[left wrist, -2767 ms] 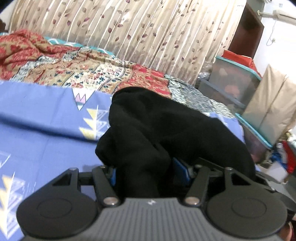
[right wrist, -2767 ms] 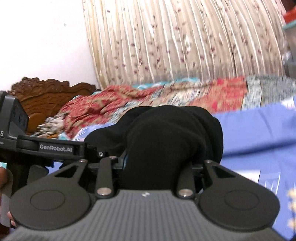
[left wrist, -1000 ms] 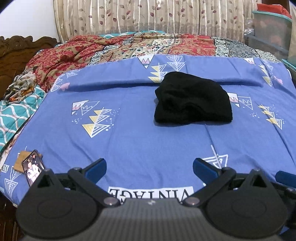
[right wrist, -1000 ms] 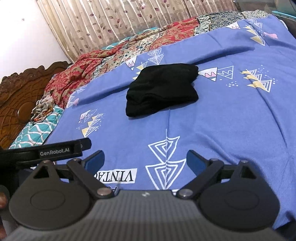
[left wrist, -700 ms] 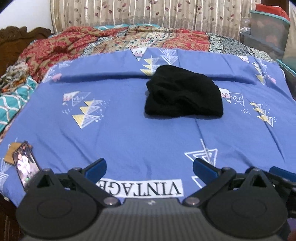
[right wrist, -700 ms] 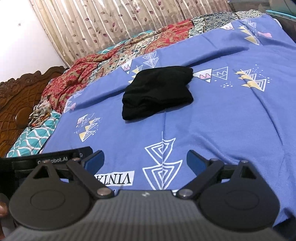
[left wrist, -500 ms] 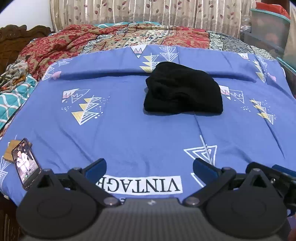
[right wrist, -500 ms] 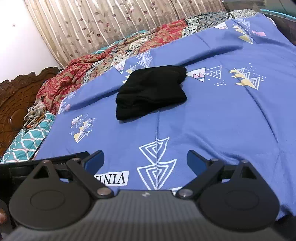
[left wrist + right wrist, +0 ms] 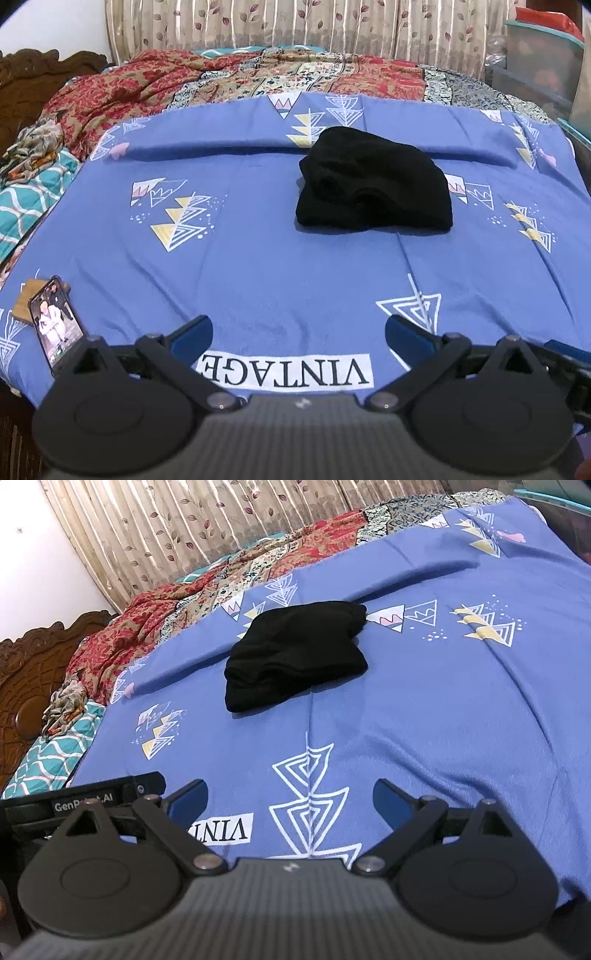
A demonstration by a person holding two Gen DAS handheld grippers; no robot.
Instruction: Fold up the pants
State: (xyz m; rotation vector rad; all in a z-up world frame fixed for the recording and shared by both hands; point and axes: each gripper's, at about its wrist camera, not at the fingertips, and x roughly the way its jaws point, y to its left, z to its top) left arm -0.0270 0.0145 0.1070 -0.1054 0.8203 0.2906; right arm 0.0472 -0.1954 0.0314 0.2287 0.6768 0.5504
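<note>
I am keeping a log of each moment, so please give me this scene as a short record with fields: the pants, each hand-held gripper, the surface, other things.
pants: black pants, a folded bundle lying on the bed, held by nothing
left hand-held gripper: open, empty, apart from the pants
right hand-held gripper: open, empty, apart from the pants
surface: blue bedsheet with triangle prints
other things: phone with lit screen at the sheet's near left edge; patterned quilt behind the sheet

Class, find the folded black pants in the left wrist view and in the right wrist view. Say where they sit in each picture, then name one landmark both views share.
Left wrist view: black pants lie right of centre, in the upper half, on the blue sheet.
Right wrist view: black pants lie at centre, upper half.
Shared landmark: the white VINTAGE label near the bottom.
</note>
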